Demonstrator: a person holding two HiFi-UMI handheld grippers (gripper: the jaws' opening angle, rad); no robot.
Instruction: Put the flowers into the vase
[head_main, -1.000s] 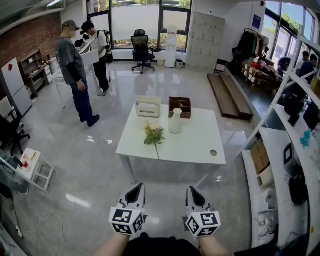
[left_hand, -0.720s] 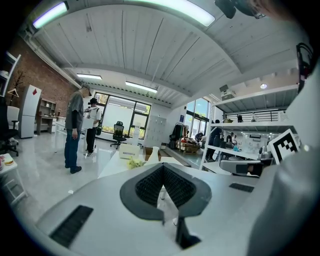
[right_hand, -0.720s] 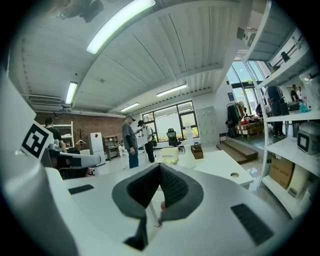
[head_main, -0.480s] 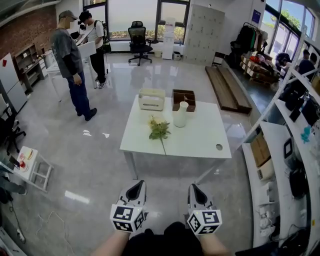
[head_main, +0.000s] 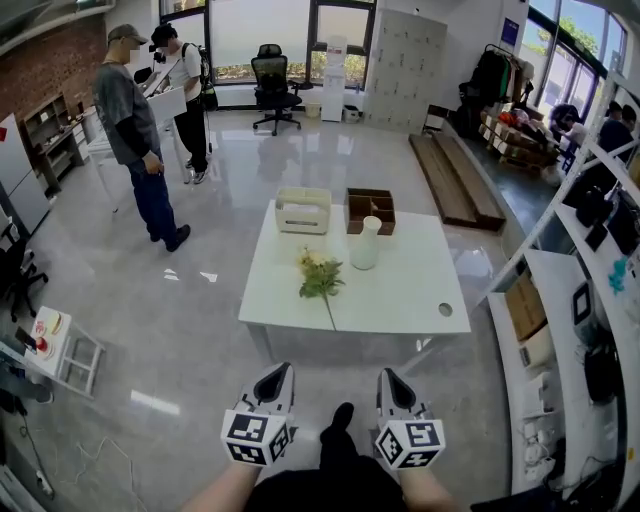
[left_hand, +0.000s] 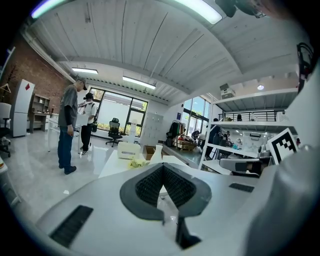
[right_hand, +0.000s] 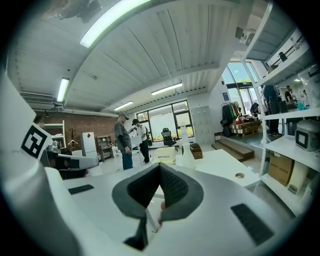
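Observation:
A bunch of yellow flowers with green leaves (head_main: 320, 275) lies on the white table (head_main: 400, 290), its stem toward me. A white vase (head_main: 366, 243) stands upright just right of it. My left gripper (head_main: 274, 378) and right gripper (head_main: 390, 380) hang side by side low in the head view, well short of the table's near edge, both shut and holding nothing. In the left gripper view the flowers (left_hand: 136, 162) and vase (left_hand: 156, 154) show far beyond the closed left gripper (left_hand: 162, 169). The right gripper view shows the vase (right_hand: 186, 152) beyond the closed right gripper (right_hand: 160, 169).
A cream basket (head_main: 303, 211) and a brown wooden box (head_main: 370, 210) sit at the table's far edge. Two people (head_main: 130, 120) stand at the far left. Shelving (head_main: 590, 300) lines the right side. A small stand (head_main: 55, 345) is at the left. My foot (head_main: 338, 425) shows between the grippers.
The table with flowers and vase has drawn closer in the head view. Both grippers keep their pose, shut. A foot has come into sight between them.

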